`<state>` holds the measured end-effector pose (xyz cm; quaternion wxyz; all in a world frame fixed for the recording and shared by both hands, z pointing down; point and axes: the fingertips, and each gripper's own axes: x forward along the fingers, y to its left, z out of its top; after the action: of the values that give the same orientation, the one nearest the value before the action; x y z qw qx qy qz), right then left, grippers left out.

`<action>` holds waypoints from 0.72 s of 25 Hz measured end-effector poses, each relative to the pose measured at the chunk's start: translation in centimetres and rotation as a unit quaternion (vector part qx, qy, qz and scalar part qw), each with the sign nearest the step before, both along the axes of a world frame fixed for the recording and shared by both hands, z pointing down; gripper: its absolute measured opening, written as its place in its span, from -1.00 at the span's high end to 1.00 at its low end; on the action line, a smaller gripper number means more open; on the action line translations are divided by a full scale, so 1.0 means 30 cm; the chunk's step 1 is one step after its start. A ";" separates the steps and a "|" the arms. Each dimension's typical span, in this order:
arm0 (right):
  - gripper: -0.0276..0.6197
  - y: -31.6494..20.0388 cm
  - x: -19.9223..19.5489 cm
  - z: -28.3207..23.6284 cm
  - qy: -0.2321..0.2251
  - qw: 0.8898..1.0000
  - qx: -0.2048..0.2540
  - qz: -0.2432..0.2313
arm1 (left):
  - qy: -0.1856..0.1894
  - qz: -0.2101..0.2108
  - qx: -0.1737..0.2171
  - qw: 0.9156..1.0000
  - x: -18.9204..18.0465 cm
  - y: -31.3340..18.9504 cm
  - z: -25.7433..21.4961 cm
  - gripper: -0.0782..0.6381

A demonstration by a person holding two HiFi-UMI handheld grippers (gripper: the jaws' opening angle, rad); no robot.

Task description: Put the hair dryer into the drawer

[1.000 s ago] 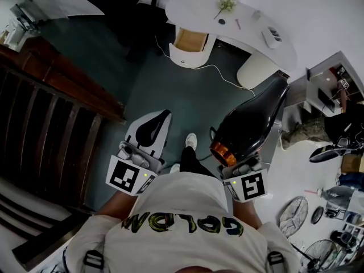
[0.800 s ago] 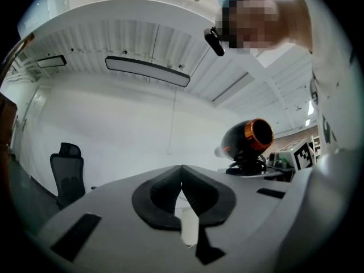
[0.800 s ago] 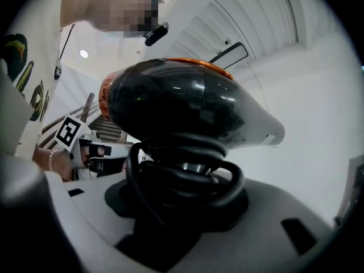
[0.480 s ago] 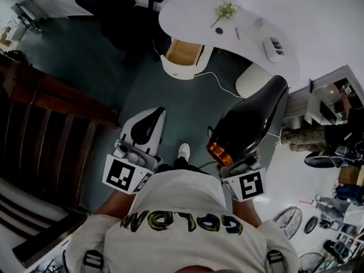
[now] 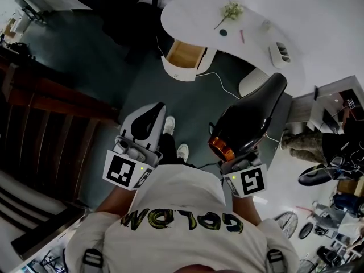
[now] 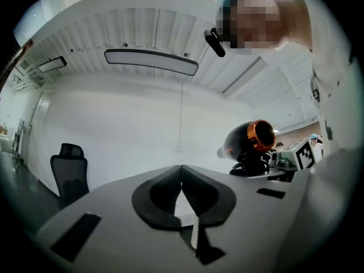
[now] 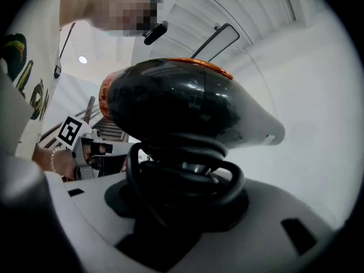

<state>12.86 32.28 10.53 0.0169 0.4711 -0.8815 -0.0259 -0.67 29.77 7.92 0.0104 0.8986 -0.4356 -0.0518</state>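
A black hair dryer (image 5: 250, 121) with an orange ring at its back end stands on my right gripper (image 5: 238, 155), which is shut on its cord-wrapped handle (image 7: 187, 175). In the right gripper view the dryer's body (image 7: 182, 104) fills the frame above the jaws. My left gripper (image 5: 154, 111) is shut and holds nothing; its pads meet in the left gripper view (image 6: 182, 172). Both are held level in front of my chest. The open wooden drawer (image 5: 185, 54) sits in the white pedestal of the curved white desk (image 5: 199, 10), far ahead across the dark floor.
A black office chair (image 5: 114, 4) stands left of the desk. A white cable (image 5: 219, 81) trails over the floor to a white bin (image 5: 250, 81). Dark wooden railings (image 5: 51, 107) run along the left. Shelves and clutter (image 5: 335, 112) fill the right. My white shoes (image 5: 176, 144) show below.
I have walked across the floor, my feet have shifted, and both grippers came along with me. The grip on the hair dryer is the same and the left jaws stay shut.
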 end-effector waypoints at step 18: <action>0.14 -0.593 -0.126 0.036 0.015 1.000 -0.016 0.006 | 0.017 0.028 -0.004 0.999 -0.084 -0.604 0.034 0.75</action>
<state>9.07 14.50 11.60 0.0377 0.4759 -0.8785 -0.0185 -3.18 11.65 8.95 0.0235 0.9093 -0.4104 -0.0651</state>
